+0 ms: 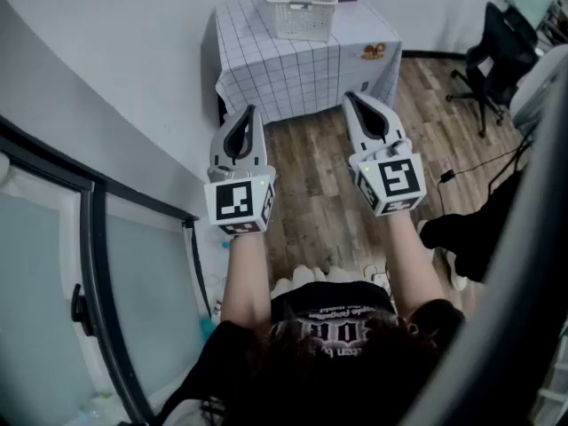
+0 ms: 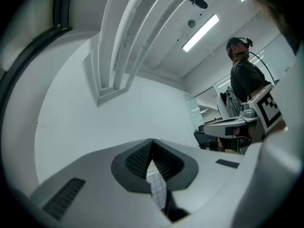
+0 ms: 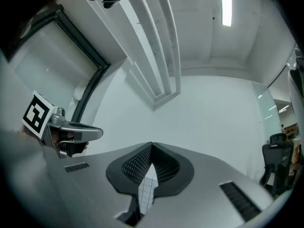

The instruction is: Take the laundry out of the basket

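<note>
Left gripper (image 1: 248, 112): jaws clenched, nothing between. Right gripper (image 1: 351, 98): likewise clenched, empty. Both over the floor (image 1: 311, 198), short of the desk's (image 1: 266, 65) near edge; white basket (image 1: 304, 9) well ahead, at the desk's far edge.

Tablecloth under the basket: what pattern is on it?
The tablecloth is white with a grid of thin dark lines; the head view shows it best.
</note>
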